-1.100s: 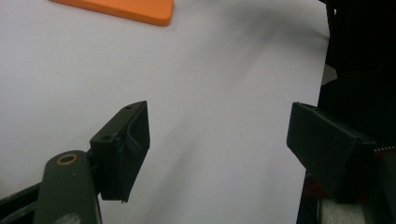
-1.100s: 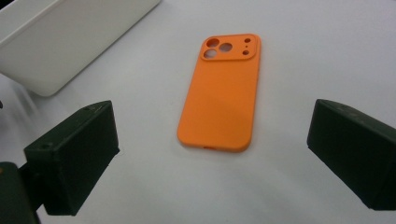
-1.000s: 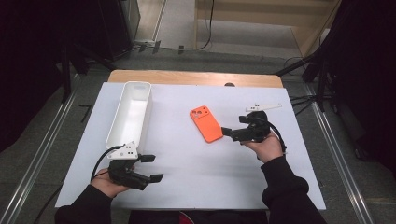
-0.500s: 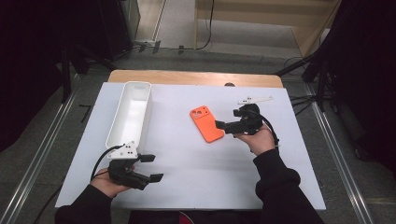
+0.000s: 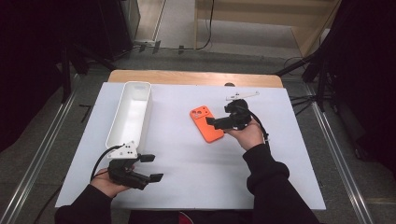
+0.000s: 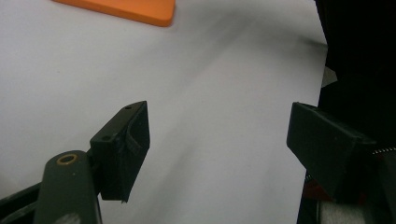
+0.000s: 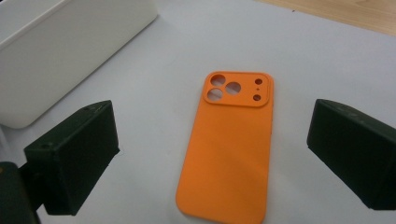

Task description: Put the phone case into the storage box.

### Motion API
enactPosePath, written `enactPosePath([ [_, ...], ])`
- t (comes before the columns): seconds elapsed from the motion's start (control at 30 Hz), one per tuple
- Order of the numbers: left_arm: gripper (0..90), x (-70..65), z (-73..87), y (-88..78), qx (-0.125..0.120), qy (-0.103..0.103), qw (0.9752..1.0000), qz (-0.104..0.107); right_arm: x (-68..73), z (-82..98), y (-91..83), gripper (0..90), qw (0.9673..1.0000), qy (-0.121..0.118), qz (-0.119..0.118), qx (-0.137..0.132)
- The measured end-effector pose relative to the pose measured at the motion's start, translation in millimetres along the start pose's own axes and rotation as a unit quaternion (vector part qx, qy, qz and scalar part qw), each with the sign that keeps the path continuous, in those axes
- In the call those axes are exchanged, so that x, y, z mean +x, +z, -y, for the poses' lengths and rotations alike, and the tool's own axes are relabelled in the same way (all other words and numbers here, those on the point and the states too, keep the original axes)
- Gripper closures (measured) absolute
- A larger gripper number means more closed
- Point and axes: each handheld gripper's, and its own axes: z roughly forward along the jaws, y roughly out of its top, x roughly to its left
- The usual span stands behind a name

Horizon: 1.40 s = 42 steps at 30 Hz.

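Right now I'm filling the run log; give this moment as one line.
right gripper: open, astride orange phone case | left gripper: open, empty | white bin: empty

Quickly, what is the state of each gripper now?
Left gripper: open, holding nothing.
Right gripper: open, fingers either side of the orange phone case, not gripping it.

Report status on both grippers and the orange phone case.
Right gripper open, straddling the orange phone case, not gripping. Left gripper open, empty. Case flat on the mat, path clear.
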Motion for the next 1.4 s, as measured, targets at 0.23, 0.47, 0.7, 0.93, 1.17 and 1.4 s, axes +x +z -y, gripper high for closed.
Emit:
enactPosePath([
  [0.23, 21.8, -0.1, 0.0, 0.0, 0.000, 0.001, 1.0000, 0.001, 1.6, -8.4, 9.8, 1.0, 1.0000, 0.005, 0.006, 0.000],
  [0.47, 21.8, -0.3, 0.0, 0.2, -0.001, 0.002, 1.0000, 0.002, 3.7, -16.5, 20.5, 1.0, 0.9998, 0.006, 0.017, 0.003],
  [0.7, 21.8, -0.5, -0.1, -0.5, -0.001, 0.001, 1.0000, 0.002, 7.0, -22.4, 34.0, 1.0, 0.9994, -0.003, 0.027, 0.022],
  [0.93, 21.8, -0.1, 0.0, -0.4, -0.001, 0.001, 1.0000, 0.003, 4.0, -22.3, 39.4, 1.0, 0.9992, 0.005, 0.030, 0.028],
  [1.17, 21.8, -0.3, 0.0, -0.4, -0.001, 0.001, 1.0000, 0.002, 1.4, -22.8, 43.3, 1.0, 0.9988, 0.009, 0.032, 0.034],
  [1.4, 21.8, -0.2, 0.1, -0.6, -0.001, 0.000, 1.0000, 0.004, 2.1, -24.7, 50.7, 1.0, 0.9973, 0.002, 0.035, 0.064],
])
